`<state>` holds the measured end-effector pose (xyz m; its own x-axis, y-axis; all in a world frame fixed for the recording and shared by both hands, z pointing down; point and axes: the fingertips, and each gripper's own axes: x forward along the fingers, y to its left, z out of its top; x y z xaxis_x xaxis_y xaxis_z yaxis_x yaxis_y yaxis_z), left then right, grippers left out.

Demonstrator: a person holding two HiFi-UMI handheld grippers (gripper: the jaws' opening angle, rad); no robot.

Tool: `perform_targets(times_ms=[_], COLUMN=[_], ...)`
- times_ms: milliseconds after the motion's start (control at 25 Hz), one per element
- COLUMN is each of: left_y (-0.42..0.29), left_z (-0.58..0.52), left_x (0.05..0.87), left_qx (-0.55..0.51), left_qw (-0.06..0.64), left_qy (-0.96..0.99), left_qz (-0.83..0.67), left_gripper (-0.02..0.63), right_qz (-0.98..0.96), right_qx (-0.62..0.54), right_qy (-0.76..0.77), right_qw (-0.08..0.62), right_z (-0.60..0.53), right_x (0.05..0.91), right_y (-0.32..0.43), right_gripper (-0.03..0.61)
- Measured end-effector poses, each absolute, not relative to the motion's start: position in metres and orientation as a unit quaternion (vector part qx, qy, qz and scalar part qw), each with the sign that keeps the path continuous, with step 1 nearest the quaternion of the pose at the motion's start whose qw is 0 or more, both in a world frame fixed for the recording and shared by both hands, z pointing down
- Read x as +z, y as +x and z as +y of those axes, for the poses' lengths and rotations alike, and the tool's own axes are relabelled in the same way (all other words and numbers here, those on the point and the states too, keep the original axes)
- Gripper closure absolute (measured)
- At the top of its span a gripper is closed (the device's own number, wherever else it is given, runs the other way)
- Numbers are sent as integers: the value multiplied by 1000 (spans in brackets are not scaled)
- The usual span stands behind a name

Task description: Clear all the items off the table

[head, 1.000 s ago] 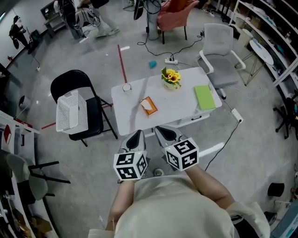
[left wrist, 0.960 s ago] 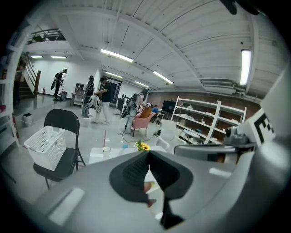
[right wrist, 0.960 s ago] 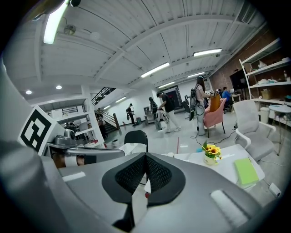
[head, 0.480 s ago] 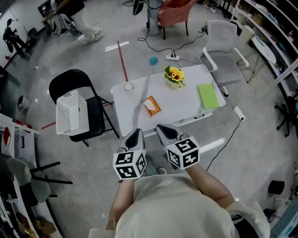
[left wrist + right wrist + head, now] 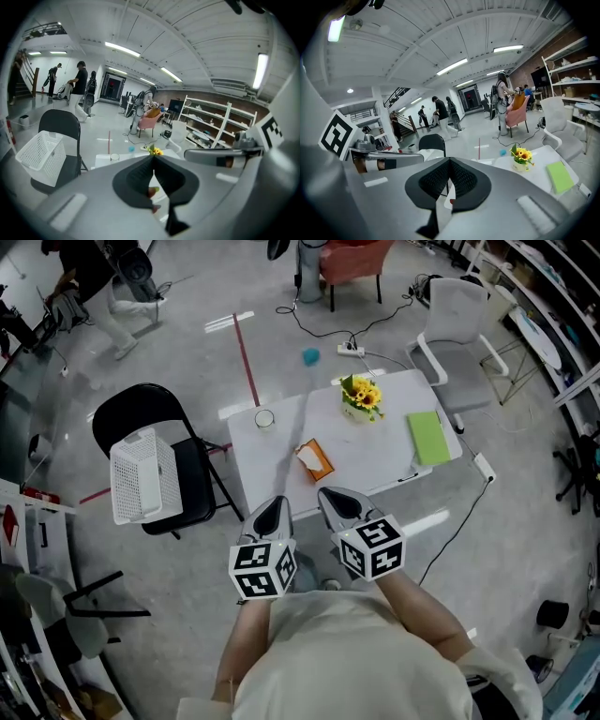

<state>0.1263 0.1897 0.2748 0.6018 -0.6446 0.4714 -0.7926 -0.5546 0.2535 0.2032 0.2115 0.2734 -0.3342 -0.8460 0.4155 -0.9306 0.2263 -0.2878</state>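
My two claws hang side by side just short of the desk's near edge. My left claw (image 5: 277, 506) has its jaws pressed together with nothing between them. My right claw (image 5: 328, 495) is closed tight and empty as well.

Beyond them the white desk (image 5: 375, 460) carries four things. Nearest me lies an orange box (image 5: 315, 459), roughly ahead of the gap between the claws. Off to my right, by the desk's right edge, lies a flat green pad (image 5: 429, 438). Further back stands a pot of yellow flowers (image 5: 362, 397), and at the far left corner a small round cup (image 5: 264, 418).

Left of the desk, a black folding chair (image 5: 141, 409) holds a white basket (image 5: 142, 474). A white chair (image 5: 464, 324) stands past the desk's far right corner. A blue ball (image 5: 310, 356) lies on the floor beyond.
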Motion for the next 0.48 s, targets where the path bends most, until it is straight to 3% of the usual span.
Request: perform_targets(times_ms=[480], left_y=[107], left_z=[126], left_x=[297], left_qx=[190], left_qw=[245], left_qy=[865], left_qz=[-395], left_gripper=[603], right_qz=[-762], right_qx=[272], right_qy=[579], right_qw=[100], right_z=[150], right_x=[291], right_y=[186], right_gripper=[584])
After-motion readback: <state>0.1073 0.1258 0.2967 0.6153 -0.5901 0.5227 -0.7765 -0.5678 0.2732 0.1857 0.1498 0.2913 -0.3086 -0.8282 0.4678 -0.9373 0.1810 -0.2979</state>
